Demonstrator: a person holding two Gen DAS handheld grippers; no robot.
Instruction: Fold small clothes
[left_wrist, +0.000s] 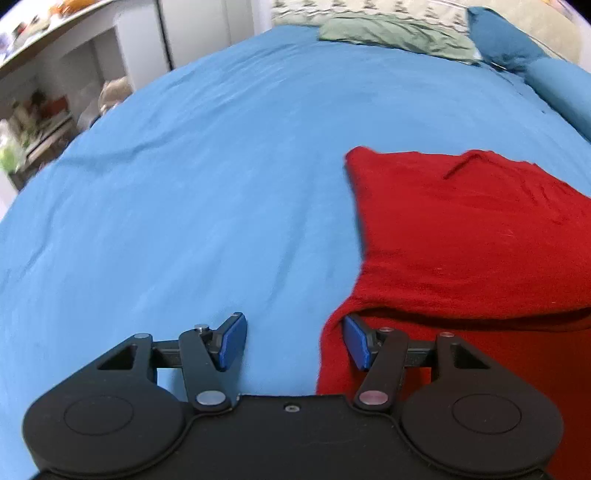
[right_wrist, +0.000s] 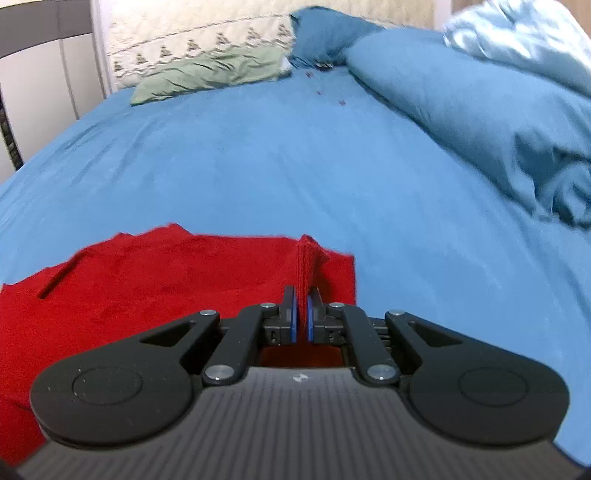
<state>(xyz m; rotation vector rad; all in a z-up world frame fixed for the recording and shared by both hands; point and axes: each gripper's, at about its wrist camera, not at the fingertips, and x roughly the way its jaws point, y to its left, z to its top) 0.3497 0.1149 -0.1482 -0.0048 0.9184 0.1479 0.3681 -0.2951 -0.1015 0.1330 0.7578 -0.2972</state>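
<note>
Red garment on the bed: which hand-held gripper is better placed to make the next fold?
Right. The right hand-held gripper is shut on a pinched edge of the red garment, ready to carry it over. The left hand-held gripper is open, with only one finger tucked under the cloth's edge, gripping nothing.

Bed with blue sheet fills both views. Green pillow and blue pillow at far end against a patterned cream headboard. Rumpled blue duvet on right. White shelving, cluttered, on left.
</note>
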